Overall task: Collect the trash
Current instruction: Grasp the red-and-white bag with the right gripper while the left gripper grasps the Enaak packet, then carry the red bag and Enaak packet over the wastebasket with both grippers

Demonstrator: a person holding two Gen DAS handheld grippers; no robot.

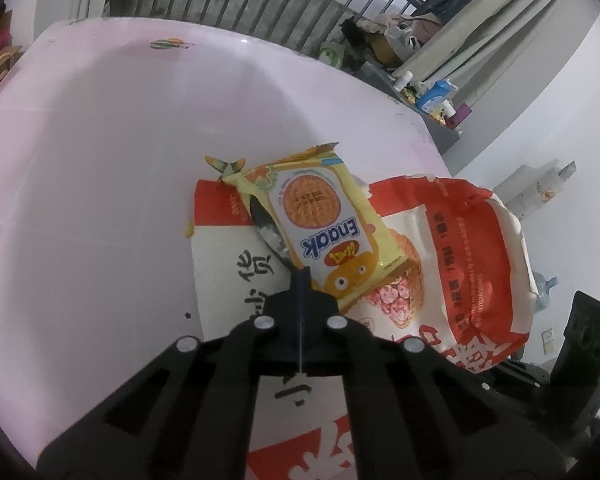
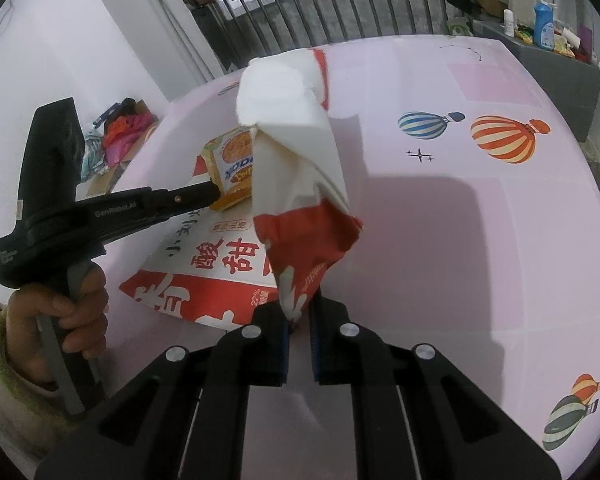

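Your left gripper [image 1: 302, 276] has its jaws pressed together on the near corner of the yellow Enaak wrapper [image 1: 320, 220], whose long axis runs straight away from them, lying on the red-and-white bag [image 1: 472, 248] on the desk [image 2: 480, 240]. Your right gripper [image 2: 298, 320] pinches that bag's lifted edge. Can't see whether the bag's mouth is open.
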